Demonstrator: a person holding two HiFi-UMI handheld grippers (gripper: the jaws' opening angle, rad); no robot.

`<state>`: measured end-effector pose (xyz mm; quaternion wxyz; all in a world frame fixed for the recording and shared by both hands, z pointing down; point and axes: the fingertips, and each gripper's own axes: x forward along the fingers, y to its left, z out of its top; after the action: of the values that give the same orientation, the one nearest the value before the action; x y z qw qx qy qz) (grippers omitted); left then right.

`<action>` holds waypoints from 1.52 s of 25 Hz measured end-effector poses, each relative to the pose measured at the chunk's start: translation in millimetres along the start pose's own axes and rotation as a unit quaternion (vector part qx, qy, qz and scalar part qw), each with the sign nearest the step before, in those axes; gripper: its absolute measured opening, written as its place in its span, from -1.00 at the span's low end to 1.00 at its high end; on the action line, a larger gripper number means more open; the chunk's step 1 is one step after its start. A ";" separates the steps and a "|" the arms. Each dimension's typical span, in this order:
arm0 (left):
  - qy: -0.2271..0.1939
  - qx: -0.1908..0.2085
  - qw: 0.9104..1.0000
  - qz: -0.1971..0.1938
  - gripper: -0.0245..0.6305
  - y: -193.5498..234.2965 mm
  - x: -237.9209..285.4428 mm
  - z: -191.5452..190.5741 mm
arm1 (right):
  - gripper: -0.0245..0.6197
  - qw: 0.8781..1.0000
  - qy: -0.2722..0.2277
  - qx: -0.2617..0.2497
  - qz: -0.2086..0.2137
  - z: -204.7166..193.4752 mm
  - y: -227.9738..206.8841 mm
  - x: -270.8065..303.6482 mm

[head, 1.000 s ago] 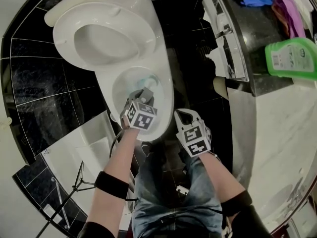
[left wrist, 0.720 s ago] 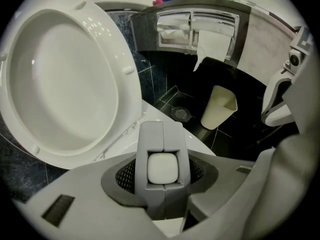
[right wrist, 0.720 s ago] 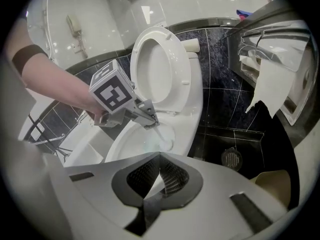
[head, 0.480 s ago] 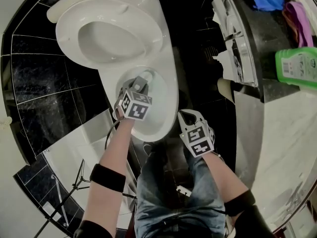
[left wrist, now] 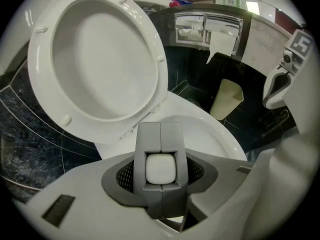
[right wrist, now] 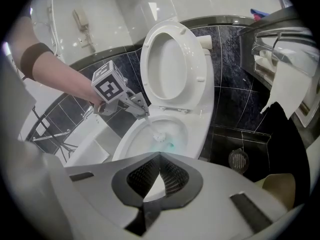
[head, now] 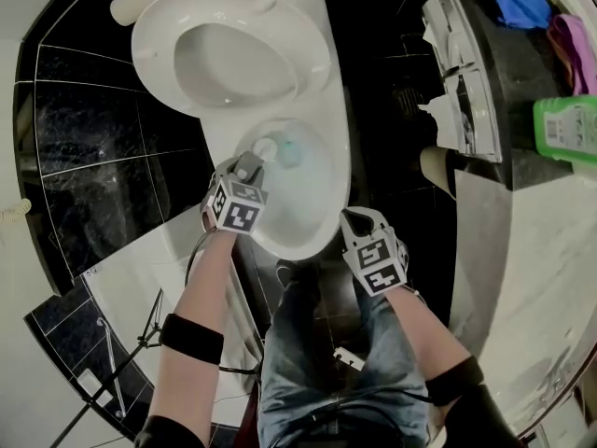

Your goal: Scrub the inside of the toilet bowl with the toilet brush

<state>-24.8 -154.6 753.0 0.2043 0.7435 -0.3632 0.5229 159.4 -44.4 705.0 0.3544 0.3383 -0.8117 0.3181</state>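
Left gripper (head: 248,166): fingers clamped on brush (right wrist: 158,135) handle
Brush: head inside bowl (head: 328,215)
Right gripper (right wrist: 160,158): fingers closed, empty

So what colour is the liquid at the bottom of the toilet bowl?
Teal; the liquid shows best in the right gripper view.

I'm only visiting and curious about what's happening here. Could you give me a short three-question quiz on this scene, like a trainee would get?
1. True or false: the right gripper holds the toilet brush.
2. What colour is the liquid in the toilet bowl? A) blue-green B) red C) yellow
3. Fill in: the left gripper is shut on the brush's ____.

Key: 1 false, the right gripper is shut and empty; 2 A; 3 handle.
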 end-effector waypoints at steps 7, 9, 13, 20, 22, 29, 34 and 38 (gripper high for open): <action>0.027 0.015 0.999 -0.020 -0.36 -18.9 -21.0 -54.7 | -0.87 1.000 0.004 -0.008 0.006 -5.0 22.5 -4.9; 0.033 0.015 0.999 -0.028 -0.36 -28.8 -26.0 -68.0 | -0.87 1.000 0.005 -0.009 0.006 -7.5 28.1 -6.9; 0.037 0.018 0.998 -0.044 -0.37 -50.7 -36.9 -85.9 | -0.87 1.000 0.008 -0.011 0.006 -11.1 36.4 -11.6; 0.044 0.022 0.996 -0.069 -0.37 -100.5 -57.0 -110.8 | -0.87 1.000 0.007 -0.005 0.005 -13.9 46.3 -25.9; 0.042 0.027 0.996 -0.072 -0.36 -114.8 -58.9 -111.9 | -0.87 1.000 0.008 -0.003 0.004 -15.3 45.5 -30.0; 0.027 0.037 0.995 -0.084 -0.36 -158.5 -49.9 -85.3 | -0.87 1.000 0.008 0.009 -0.005 -20.7 28.7 -40.0; 0.010 0.029 0.996 -0.081 -0.36 -185.3 -35.1 -47.3 | -0.87 1.000 0.006 0.021 -0.013 -22.9 8.8 -45.4; -0.008 -0.004 0.998 -0.068 -0.36 -179.5 -24.6 -16.9 | -0.87 0.999 0.004 0.030 -0.019 -24.3 -6.1 -46.1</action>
<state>95.2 -17.9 750.0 0.2400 0.7699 -0.3155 0.5002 196.9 -14.6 683.5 0.3535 0.3625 -0.7939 0.3366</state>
